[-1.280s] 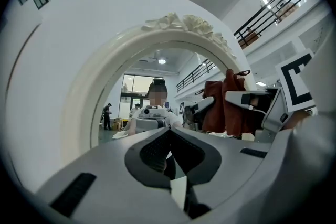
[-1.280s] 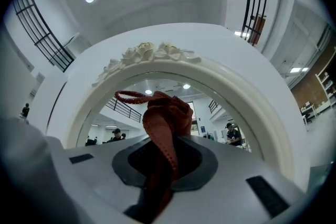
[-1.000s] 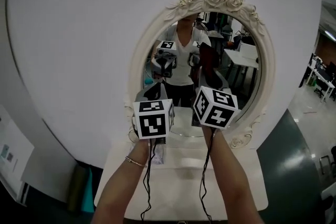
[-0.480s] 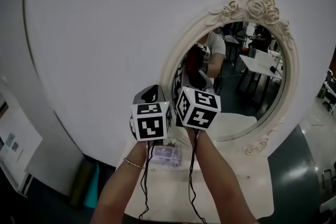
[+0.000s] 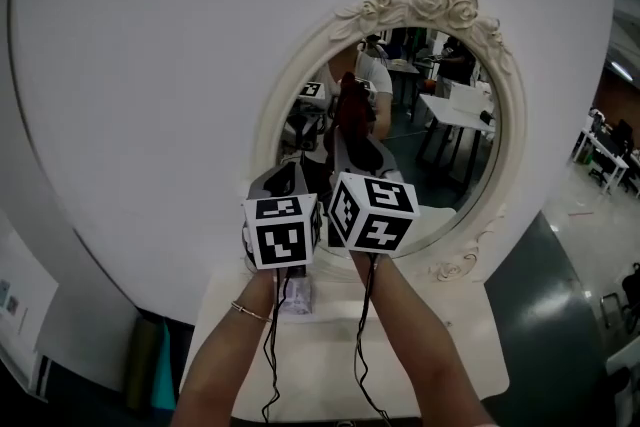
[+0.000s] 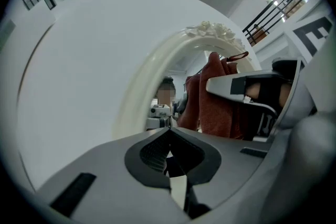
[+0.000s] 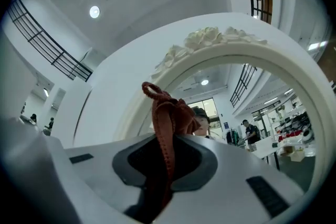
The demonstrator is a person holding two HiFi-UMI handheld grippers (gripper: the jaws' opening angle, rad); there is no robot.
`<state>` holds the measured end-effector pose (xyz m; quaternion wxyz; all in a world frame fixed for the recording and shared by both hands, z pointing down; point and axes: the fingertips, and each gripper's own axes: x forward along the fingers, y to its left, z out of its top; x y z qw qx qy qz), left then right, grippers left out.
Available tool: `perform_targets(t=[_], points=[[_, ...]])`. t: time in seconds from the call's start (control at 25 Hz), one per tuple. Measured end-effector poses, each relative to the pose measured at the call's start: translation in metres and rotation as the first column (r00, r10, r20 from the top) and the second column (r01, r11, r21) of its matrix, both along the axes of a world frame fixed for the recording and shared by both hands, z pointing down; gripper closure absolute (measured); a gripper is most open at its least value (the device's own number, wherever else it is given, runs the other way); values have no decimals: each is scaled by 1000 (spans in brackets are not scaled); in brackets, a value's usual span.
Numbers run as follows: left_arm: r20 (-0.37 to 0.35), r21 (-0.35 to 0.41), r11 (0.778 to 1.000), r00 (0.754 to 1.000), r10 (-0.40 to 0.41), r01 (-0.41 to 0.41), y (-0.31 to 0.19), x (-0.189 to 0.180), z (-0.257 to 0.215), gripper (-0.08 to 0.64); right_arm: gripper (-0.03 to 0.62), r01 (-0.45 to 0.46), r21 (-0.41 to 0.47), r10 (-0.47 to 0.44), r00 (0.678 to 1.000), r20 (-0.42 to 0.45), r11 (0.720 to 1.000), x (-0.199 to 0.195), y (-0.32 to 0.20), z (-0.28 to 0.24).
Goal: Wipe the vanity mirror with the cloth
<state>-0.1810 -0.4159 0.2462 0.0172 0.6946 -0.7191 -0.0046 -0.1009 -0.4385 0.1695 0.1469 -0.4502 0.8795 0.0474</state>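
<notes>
Possibly the cloth (image 7: 167,113) could slip out under rubbing drag, since the right gripper (image 7: 165,157) pinched only a narrow fold. Cloth was rust-red, bunched, looped at the top, held up before the vanity mirror (image 5: 450,155). Left gripper (image 6: 169,152) jaws were pressed together, empty.

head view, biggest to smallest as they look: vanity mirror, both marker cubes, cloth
1. vanity mirror, by far the largest.
2. left marker cube and right marker cube: these look alike, and nearness to the camera inflates both.
3. cloth, smallest of what shows.
</notes>
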Motion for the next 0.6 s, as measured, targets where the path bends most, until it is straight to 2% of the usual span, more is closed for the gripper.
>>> perform_targets(t=[0.2,0.4,0.6], points=[[-3,-2,992,992,130,-130,-27,99,2,555,528,-120,-5,120,993,-12,993,102,-18,3],[-18,13,962,962,272,-272,-51,208,2,555,528,-274,-37,273,962,-10,961,217,-37,19],[-10,-22,946,946,324,-324,-64,268,16,555,528,-330,-79,328,944,-33,941,273,-53,48]])
